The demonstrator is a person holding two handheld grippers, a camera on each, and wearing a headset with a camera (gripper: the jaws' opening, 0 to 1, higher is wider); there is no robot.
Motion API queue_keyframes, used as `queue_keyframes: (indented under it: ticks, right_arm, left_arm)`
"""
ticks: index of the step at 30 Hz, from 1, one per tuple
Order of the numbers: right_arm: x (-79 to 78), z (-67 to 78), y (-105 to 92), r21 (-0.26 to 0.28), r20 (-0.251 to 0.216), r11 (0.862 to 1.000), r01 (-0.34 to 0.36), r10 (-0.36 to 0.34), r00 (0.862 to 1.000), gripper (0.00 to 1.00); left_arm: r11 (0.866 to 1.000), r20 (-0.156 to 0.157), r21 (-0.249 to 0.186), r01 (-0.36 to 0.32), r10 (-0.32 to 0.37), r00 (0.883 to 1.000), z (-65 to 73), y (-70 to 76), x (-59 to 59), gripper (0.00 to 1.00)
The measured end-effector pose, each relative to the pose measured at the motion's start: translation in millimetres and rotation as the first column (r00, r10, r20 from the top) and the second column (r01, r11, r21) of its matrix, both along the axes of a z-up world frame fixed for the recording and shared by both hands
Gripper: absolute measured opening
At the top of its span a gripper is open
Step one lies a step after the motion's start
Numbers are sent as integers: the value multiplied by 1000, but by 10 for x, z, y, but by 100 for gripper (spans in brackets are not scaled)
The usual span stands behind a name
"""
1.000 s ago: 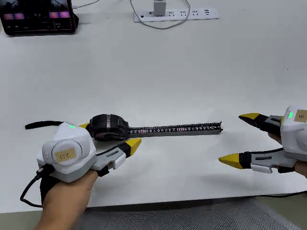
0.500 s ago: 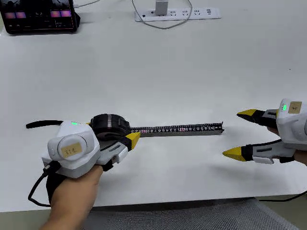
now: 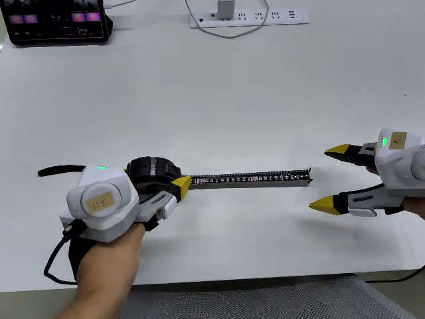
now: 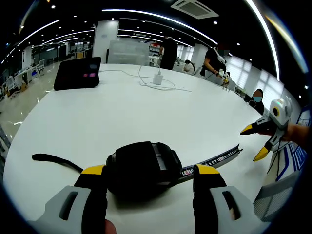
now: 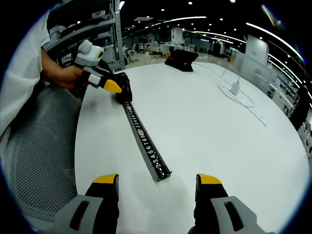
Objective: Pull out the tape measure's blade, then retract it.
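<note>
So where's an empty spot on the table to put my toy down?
Bare: the big middle of the table, between the blade and the power strip. Also the front edge under the blade. It's crowded around the tape measure.

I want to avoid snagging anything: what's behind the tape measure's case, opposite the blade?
A black strap lies on the white table there. Where it joins the case is hidden by the left gripper.

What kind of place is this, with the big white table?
Probably a large open-plan workshop or lab hall: a long white workbench with a power strip, strip lights across the ceiling, and metal racking nearby.
</note>
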State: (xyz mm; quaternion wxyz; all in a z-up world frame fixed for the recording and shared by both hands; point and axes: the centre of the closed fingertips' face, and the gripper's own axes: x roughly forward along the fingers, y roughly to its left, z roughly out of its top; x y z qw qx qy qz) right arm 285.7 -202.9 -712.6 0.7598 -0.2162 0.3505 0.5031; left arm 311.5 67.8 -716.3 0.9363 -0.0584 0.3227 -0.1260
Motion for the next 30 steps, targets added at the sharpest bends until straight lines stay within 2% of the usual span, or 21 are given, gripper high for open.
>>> queue_keyframes:
  ticks: [3,6,10,15,24,26,30]
  right_arm:
    - [40,0,22,3,4,1000,-3,3,1000,61]
    - [72,-16,38,0,7,1000,-10,10,1000,60]
    - [101,-54,51,-11,5,1000,-25,25,1000,59]
    - [97,-91,60,-23,-4,998,-53,53,999,56]
    - [97,-161,67,-50,-10,995,-87,87,996,53]
    - [90,-167,76,-53,-15,994,-97,96,995,51]
    - [87,-198,86,-72,-20,989,-127,126,992,48]
  left_arm:
    - [1000,4,8,-4,4,1000,-7,4,2,67]
    - [1000,-2,0,-24,24,1000,-10,18,18,66]
    - [999,-10,11,-36,36,999,-39,45,25,63]
    - [999,-15,7,-50,50,999,-51,51,30,62]
    - [997,-22,-15,-79,78,997,-54,58,41,61]
    - [995,-23,-34,-93,92,995,-50,64,47,61]
    - [995,-25,-28,-92,91,996,-64,64,50,61]
